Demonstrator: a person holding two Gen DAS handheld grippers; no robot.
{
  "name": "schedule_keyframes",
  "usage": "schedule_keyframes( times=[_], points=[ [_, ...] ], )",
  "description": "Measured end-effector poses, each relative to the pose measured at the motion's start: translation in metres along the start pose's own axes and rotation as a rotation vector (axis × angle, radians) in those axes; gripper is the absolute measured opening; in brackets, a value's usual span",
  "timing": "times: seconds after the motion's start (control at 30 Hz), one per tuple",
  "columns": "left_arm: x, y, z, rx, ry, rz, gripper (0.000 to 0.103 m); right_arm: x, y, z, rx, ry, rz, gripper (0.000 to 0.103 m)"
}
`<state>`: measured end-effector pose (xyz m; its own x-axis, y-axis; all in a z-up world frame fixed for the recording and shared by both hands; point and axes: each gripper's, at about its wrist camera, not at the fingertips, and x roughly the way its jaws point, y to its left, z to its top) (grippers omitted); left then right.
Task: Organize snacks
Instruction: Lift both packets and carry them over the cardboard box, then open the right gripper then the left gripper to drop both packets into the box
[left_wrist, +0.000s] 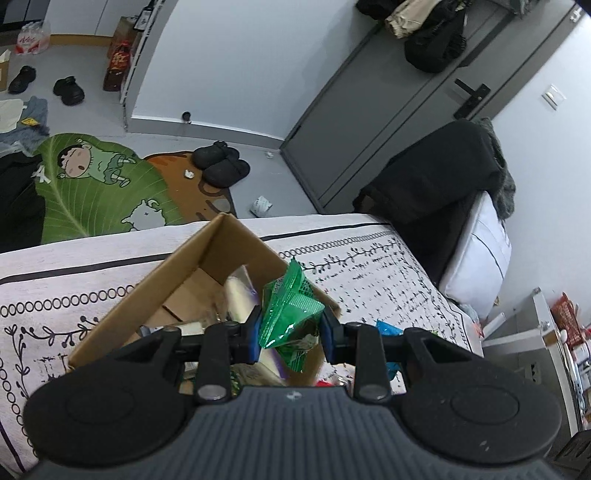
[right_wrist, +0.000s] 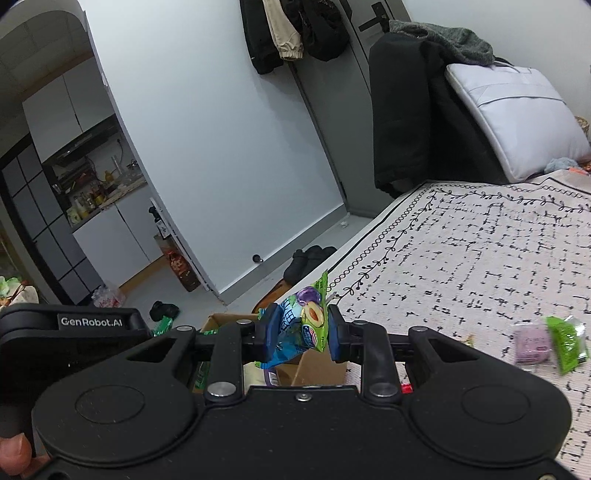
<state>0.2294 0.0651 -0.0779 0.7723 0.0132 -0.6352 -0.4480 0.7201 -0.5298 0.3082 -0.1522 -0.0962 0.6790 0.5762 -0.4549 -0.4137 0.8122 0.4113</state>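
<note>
Black slippers are lying on the cartoon leaf rug; black shoes are sitting beyond it.

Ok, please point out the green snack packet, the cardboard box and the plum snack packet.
green snack packet (left_wrist: 290, 314), left wrist view, crumpled middle.
cardboard box (left_wrist: 147, 295), left wrist view, left outer wall.
plum snack packet (right_wrist: 308, 317), right wrist view, printed front.

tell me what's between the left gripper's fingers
In the left wrist view, a crumpled green snack packet is pinched between the left gripper's fingers, held over the open cardboard box.
</note>
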Motion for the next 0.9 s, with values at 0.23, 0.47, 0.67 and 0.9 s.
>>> schedule_keyframes(
  times=[0.23, 0.47, 0.67, 0.9],
  points=[
    [0.005, 0.015, 0.01, -0.037, -0.028, 0.057, 0.031, 0.018, 0.006, -0.001, 0.013, 0.009, 0.054, 0.026],
    [0.009, 0.02, 0.016, -0.056, -0.058, 0.08, 0.031, 0.032, 0.011, -0.007, 0.024, 0.039, 0.097, 0.026],
    [0.016, 0.023, 0.018, -0.081, -0.042, 0.118, 0.041, 0.036, 0.011, -0.011, 0.021, 0.061, 0.11, 0.03],
    [0.015, 0.022, 0.015, -0.076, -0.035, 0.145, 0.055, 0.032, 0.009, -0.011, 0.035, 0.074, 0.099, 0.03]
  ],
)
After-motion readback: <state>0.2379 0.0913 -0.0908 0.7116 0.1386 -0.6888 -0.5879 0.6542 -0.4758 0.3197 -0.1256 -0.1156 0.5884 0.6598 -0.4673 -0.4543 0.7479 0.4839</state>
